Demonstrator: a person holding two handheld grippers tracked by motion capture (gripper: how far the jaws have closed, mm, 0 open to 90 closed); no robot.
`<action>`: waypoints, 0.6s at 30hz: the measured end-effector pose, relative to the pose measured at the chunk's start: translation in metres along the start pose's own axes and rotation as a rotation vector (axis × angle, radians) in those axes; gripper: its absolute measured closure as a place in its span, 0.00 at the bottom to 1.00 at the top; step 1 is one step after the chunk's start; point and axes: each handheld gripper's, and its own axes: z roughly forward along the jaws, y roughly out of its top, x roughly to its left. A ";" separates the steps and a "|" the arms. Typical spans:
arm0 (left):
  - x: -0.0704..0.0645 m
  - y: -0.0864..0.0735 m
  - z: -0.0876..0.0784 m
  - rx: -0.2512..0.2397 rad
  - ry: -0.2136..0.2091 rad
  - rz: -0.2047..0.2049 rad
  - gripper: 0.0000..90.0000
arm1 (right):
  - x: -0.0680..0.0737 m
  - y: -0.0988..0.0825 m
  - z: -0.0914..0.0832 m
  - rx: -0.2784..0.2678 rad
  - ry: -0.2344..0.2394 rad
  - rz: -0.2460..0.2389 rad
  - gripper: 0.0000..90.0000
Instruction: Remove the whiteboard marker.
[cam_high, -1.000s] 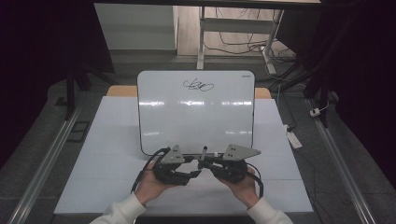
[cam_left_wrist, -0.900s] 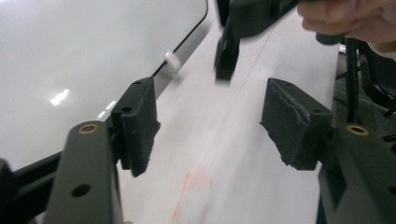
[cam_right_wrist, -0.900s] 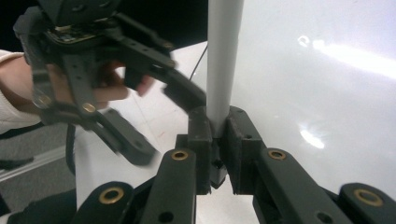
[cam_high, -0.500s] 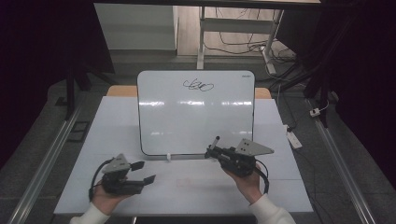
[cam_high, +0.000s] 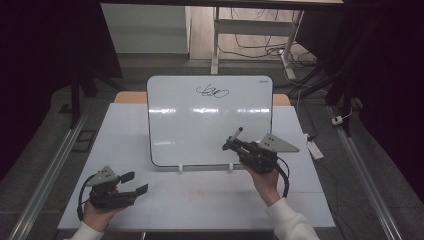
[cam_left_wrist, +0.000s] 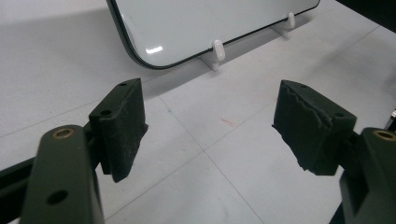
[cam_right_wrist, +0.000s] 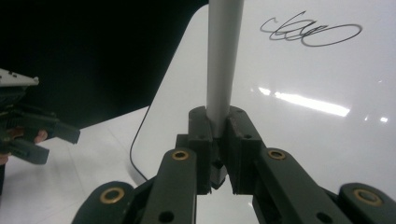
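Clearly the marker (cam_high: 235, 136) sits clamped in the right claw (cam_high: 231, 144), its tip raised toward the whiteboard (cam_high: 210, 130) standing on the bench (cam_high: 200, 200). One scribble (cam_high: 212, 91) already marks the board's top. Writing looks about to resume. The left claw (cam_high: 134, 182), its jaws just spread, hangs empty, well apart.

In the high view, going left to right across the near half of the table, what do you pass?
Left hand-held gripper, open → left whiteboard foot → right whiteboard foot → right hand-held gripper, clamped on a marker.
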 end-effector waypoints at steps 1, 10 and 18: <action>-0.001 0.000 0.000 0.000 0.001 0.001 0.28 | -0.001 0.001 0.000 -0.002 -0.001 -0.003 0.90; -0.003 -0.001 0.003 0.009 0.001 0.013 0.28 | -0.004 0.005 -0.001 -0.029 -0.016 0.001 0.90; -0.005 0.000 0.003 0.003 0.002 0.014 0.27 | -0.011 0.019 0.008 -0.081 -0.024 0.028 0.90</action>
